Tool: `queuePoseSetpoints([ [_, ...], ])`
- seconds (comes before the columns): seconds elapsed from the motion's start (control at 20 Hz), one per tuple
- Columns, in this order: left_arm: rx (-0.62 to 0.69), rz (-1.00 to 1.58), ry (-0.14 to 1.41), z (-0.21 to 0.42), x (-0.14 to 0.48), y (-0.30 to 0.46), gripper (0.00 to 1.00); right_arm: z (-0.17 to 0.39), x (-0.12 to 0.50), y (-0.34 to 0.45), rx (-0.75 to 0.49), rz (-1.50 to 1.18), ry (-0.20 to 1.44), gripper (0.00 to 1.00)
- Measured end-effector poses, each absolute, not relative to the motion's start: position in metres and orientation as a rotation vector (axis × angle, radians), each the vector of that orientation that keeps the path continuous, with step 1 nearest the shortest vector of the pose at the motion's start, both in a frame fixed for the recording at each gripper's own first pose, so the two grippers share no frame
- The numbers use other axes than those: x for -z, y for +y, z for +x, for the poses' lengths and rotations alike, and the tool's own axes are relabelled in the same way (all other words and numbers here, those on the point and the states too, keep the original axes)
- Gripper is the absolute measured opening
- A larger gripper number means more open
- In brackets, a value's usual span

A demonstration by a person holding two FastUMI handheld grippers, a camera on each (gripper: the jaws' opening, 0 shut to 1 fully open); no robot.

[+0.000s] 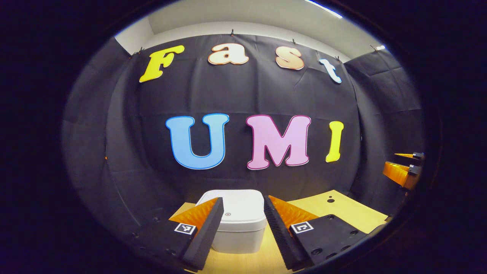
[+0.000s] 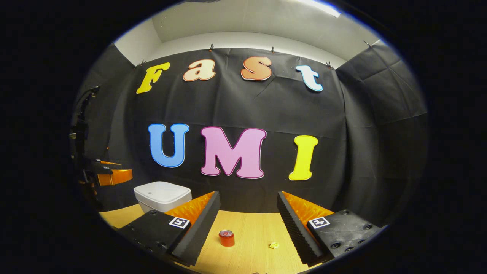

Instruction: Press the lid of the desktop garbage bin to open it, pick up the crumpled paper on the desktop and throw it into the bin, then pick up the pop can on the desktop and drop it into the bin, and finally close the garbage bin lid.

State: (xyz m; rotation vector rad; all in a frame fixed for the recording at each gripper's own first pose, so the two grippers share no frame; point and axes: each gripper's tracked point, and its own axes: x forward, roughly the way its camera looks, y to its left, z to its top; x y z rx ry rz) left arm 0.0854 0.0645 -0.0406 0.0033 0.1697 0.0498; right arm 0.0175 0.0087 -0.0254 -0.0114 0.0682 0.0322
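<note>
Upright pop can [image 2: 226, 238] beside crumpled paper [image 2: 274, 245]

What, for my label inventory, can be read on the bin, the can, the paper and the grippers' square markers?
No readable text on any of these.
Garbage bin: no words or numbers visible on its lid or wall.
Pop can: any print is too small to read.
Crumpled paper: too small to tell.
Square markers by the fingers: coded patterns, no words.
</note>
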Motion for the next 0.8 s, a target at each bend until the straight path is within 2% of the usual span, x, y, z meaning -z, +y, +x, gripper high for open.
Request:
queuePoseSetpoints([
  [0.15, -0.059, -0.043, 0.226, 0.108, 0.053, 0.077, 0.69, 0.024, 0.040, 0.008, -0.040, 0.008, 0.098, 0.97],
  [0.25, -0.063, -0.036, 0.292, 0.123, 0.070, 0.086, 0.61, 0.031, 0.051, 0.006, -0.043, 0.023, 0.121, 0.96],
  [0.45, -0.065, -0.016, 0.378, 0.152, 0.095, 0.099, 0.40, 0.046, 0.067, -0.004, -0.039, 0.028, 0.142, 0.97],
  [0.5, -0.062, -0.016, 0.391, 0.158, 0.100, 0.098, 0.31, 0.050, 0.071, -0.009, -0.033, 0.028, 0.147, 0.96],
  [0.6, -0.048, -0.016, 0.421, 0.168, 0.111, 0.096, 0.20, 0.057, 0.079, -0.017, -0.022, 0.032, 0.163, 0.97],
  [0.8, -0.055, -0.019, 0.481, 0.184, 0.132, 0.099, 0.07, 0.067, 0.091, -0.037, 0.017, 0.007, 0.181, 0.96],
])
